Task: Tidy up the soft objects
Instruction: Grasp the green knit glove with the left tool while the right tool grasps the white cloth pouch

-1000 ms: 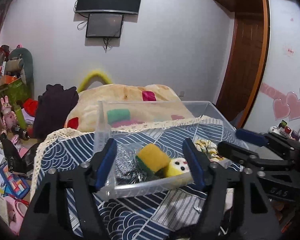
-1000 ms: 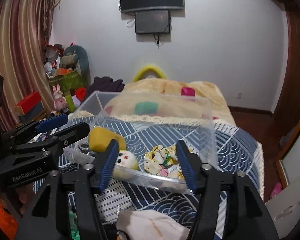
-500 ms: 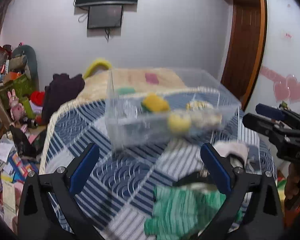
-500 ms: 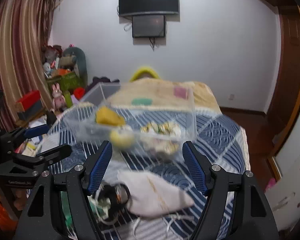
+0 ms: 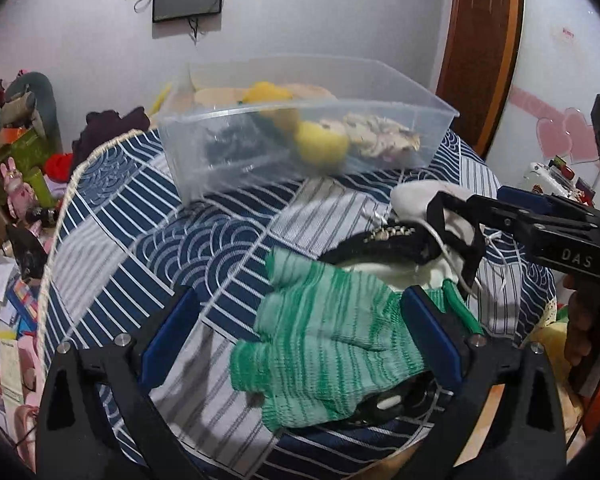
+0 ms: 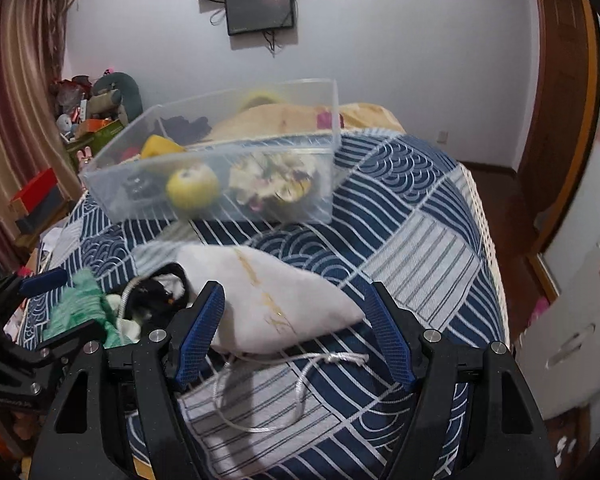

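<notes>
A clear plastic bin [image 5: 300, 80] stands on the blue-and-white patterned cloth [image 5: 140, 220]. It holds a yellow sponge [image 5: 266, 94], a round yellow plush [image 5: 320, 146], a floral cloth [image 5: 380, 136] and something dark. A green knit glove [image 5: 324, 344] lies between the wide-open fingers of my left gripper [image 5: 300, 340], untouched by either pad. Behind the glove sits a black strapped item [image 5: 380, 240]. My right gripper [image 6: 294, 338] is open over a white drawstring pouch [image 6: 268, 300], whose cord [image 6: 300, 364] trails toward the camera.
The cloth's lace edge [image 6: 484, 232] drops off at the right. On the floor to the left are toys and boxes [image 5: 16, 160]. A bed with a yellow blanket [image 6: 284, 120] lies behind the bin. A wooden door [image 5: 480, 40] is at the right.
Both grippers have pulled back from the bin and sunk toward the loose items near the front. The bin now stands farther off. The left jaws have widened.
</notes>
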Action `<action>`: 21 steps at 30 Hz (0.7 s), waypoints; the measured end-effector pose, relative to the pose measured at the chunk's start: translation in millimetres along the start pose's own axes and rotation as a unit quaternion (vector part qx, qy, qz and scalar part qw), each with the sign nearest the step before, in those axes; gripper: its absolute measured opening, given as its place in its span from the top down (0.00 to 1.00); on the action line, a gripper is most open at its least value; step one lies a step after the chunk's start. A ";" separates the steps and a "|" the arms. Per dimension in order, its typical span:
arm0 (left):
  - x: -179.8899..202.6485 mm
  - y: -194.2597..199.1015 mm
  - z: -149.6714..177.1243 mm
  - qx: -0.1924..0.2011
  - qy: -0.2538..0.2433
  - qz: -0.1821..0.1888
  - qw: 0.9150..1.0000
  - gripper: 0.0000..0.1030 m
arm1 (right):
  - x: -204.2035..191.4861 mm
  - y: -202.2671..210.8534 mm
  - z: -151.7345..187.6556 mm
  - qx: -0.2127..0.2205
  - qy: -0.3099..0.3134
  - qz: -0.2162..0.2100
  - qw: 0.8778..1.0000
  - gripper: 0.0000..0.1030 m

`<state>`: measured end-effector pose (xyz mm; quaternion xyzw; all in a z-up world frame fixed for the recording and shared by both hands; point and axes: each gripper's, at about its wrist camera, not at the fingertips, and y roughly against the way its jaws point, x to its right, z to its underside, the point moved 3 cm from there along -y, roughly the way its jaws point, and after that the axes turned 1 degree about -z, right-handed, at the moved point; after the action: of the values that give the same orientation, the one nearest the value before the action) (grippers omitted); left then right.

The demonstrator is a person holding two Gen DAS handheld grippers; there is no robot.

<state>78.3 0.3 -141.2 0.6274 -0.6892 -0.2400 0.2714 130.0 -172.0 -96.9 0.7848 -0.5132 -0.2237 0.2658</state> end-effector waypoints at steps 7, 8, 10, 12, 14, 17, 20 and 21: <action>-4.9 -5.1 5.0 -0.017 0.025 0.042 0.999 0.42 | 2.5 -15.8 6.5 -0.022 -0.008 -0.012 1.000 0.42; -5.5 -5.3 5.0 -0.018 0.027 0.043 0.999 0.48 | 2.2 -16.2 7.3 -0.023 -0.007 -0.015 1.000 0.51; -6.7 -3.5 4.5 -0.015 0.030 0.046 0.998 0.53 | 1.3 -16.2 7.6 -0.026 -0.005 -0.028 0.999 0.62; -8.2 0.0 3.7 -0.009 0.031 0.043 0.999 0.58 | -0.6 -14.4 7.7 -0.024 0.002 -0.030 0.999 0.72; -10.8 4.8 2.3 -0.002 0.032 0.038 0.999 0.61 | -2.3 -12.3 7.7 -0.020 0.012 -0.021 1.000 0.78; -14.8 12.4 -1.5 0.012 0.034 0.030 0.999 0.65 | 0.3 -6.0 5.9 -0.007 0.012 -0.017 1.000 0.93; -19.2 22.6 -7.3 0.032 0.031 0.017 0.999 0.65 | 5.6 -0.8 3.2 0.000 0.005 -0.019 1.000 0.93; -21.2 26.0 -9.4 0.038 0.032 0.013 0.999 0.65 | 6.0 0.4 2.5 0.001 0.003 -0.018 1.000 0.93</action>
<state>67.0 24.0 -118.3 0.6354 -0.6973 -0.1899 0.2720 130.4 -178.1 -99.0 0.7947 -0.4986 -0.2252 0.2629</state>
